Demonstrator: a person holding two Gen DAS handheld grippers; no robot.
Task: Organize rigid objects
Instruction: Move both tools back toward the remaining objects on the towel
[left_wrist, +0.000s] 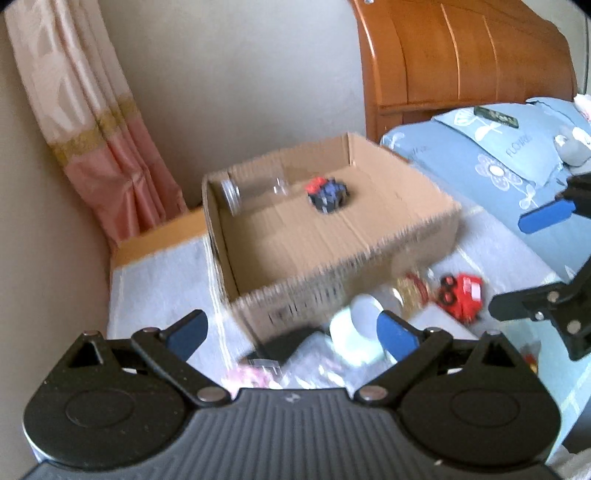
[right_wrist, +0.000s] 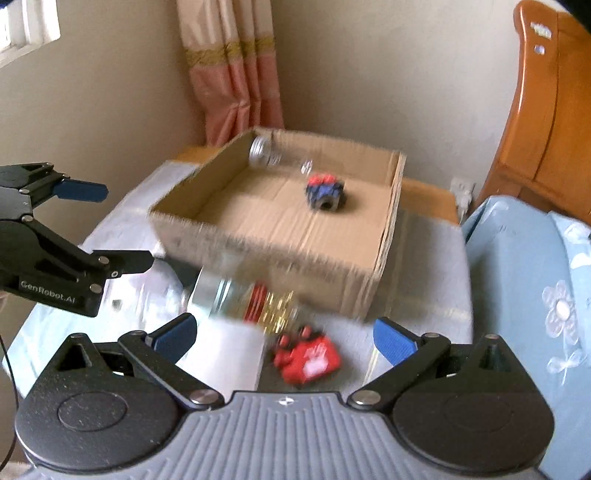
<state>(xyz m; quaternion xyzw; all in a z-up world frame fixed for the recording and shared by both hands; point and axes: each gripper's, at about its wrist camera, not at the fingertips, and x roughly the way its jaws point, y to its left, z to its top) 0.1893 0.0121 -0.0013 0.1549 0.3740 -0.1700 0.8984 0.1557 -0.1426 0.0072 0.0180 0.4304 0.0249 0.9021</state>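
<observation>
Both my grippers, left and right, fingers spread, empty. Blue toy car and clear jar in cardboard box; red toy car near table's front edge.

On the table, the box is set at twelve o'clock, with a jar lying in its far-left corner and a toy just right of it, while a car and can are left before the box at six o'clock.
</observation>
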